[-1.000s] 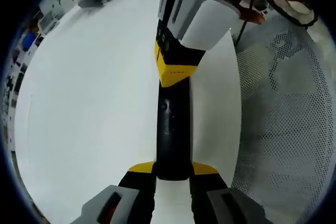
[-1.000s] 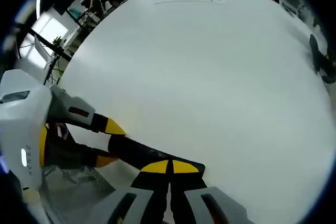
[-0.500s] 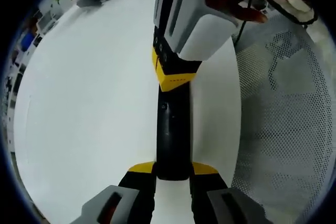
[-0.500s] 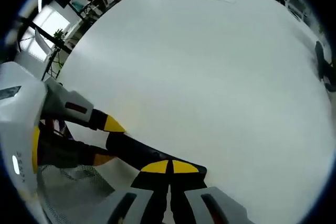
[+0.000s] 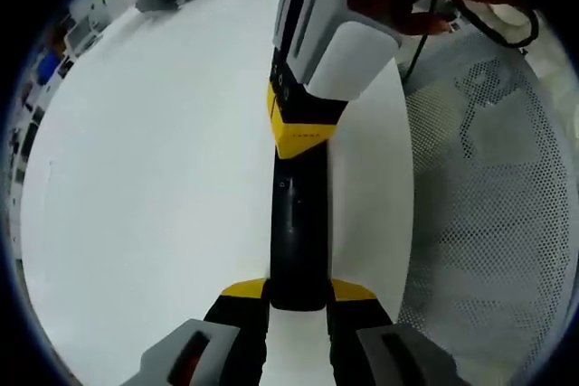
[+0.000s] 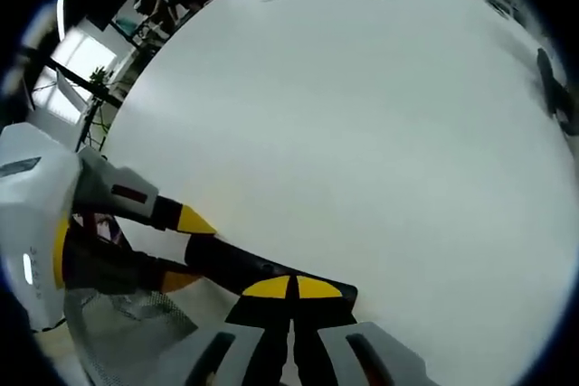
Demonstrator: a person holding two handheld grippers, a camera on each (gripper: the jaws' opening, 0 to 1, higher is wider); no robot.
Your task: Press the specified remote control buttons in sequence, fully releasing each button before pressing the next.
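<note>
White tabletop [image 5: 145, 178], remote control [image 5: 297, 232] lying flat: rigid, light, smooth, probably slippery. Left gripper [image 5: 298, 300] clamped across near end; right gripper [image 6: 291, 288] closed, tips on top face.

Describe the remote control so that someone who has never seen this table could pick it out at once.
Start at the big white table and go to its edge beside the white mesh surface. There the left gripper clamps one end of a slim black remote control, while the right gripper, jaws closed, presses its other end. It is the one long, dark bar spanning both yellow-tipped grippers.
</note>
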